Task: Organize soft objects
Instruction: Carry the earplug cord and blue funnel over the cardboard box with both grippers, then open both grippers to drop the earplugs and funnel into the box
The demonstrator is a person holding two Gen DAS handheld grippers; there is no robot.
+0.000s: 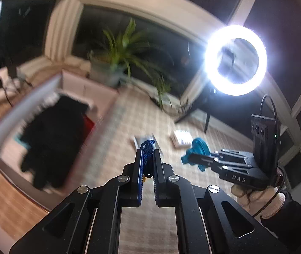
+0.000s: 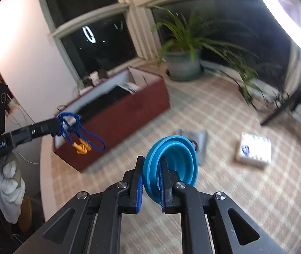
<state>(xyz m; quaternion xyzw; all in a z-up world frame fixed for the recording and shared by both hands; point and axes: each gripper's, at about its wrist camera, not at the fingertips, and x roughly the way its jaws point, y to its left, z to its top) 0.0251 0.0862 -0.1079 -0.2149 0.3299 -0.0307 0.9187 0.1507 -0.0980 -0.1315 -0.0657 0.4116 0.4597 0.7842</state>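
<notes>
My left gripper (image 1: 148, 151) is shut on a dark blue cord (image 1: 148, 148); in the right wrist view the cord (image 2: 80, 131) hangs in loops from that gripper (image 2: 58, 124) with orange earplugs (image 2: 81, 148) at its ends. My right gripper (image 2: 151, 163) is shut on the rim of a blue collapsible silicone cup (image 2: 173, 165), held in the air; it also shows in the left wrist view (image 1: 199, 148). A dark red open box (image 2: 116, 116) with a white inside holds dark fabric (image 1: 53, 139).
A checked cloth (image 2: 224, 190) covers the surface. A white packet (image 2: 254, 150) and a grey cloth item (image 2: 201, 139) lie on it. A potted plant (image 2: 182, 63) stands behind; a ring light (image 1: 235, 60) on a stand is to the right.
</notes>
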